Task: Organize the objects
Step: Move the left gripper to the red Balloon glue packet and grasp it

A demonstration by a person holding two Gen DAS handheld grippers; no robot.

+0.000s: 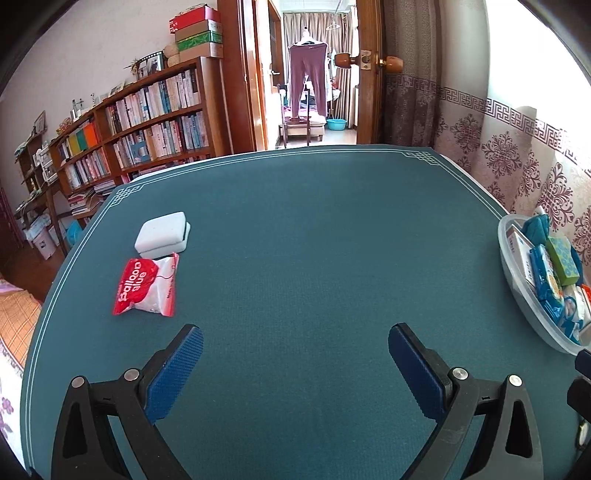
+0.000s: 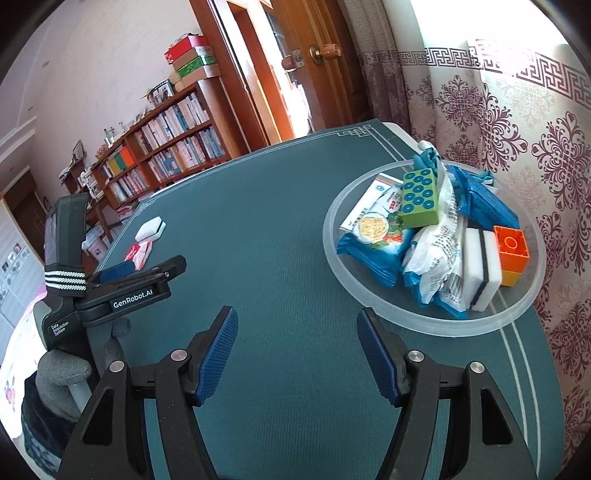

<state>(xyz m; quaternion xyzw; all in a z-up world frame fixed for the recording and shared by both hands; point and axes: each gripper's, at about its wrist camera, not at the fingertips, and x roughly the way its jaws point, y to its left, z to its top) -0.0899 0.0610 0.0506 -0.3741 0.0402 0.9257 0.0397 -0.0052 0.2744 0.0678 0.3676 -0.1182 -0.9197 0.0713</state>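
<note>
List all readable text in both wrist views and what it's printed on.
"Balloon glue": red and white packet on the table mat, next to the white sponge.
"GenRobot.AI": side of the left gripper, seen from the right wrist.
"Data Acquisition System": its handle.
Unreadable: print on the snack packets and white box in the clear bowl; book spines; stacked boxes on the bookshelf.

Bookshelf (image 1: 147, 122), patterned curtain (image 2: 517, 122), open door (image 2: 295, 74) — beyond, seemingly hung trousers (image 1: 308, 81)
</note>
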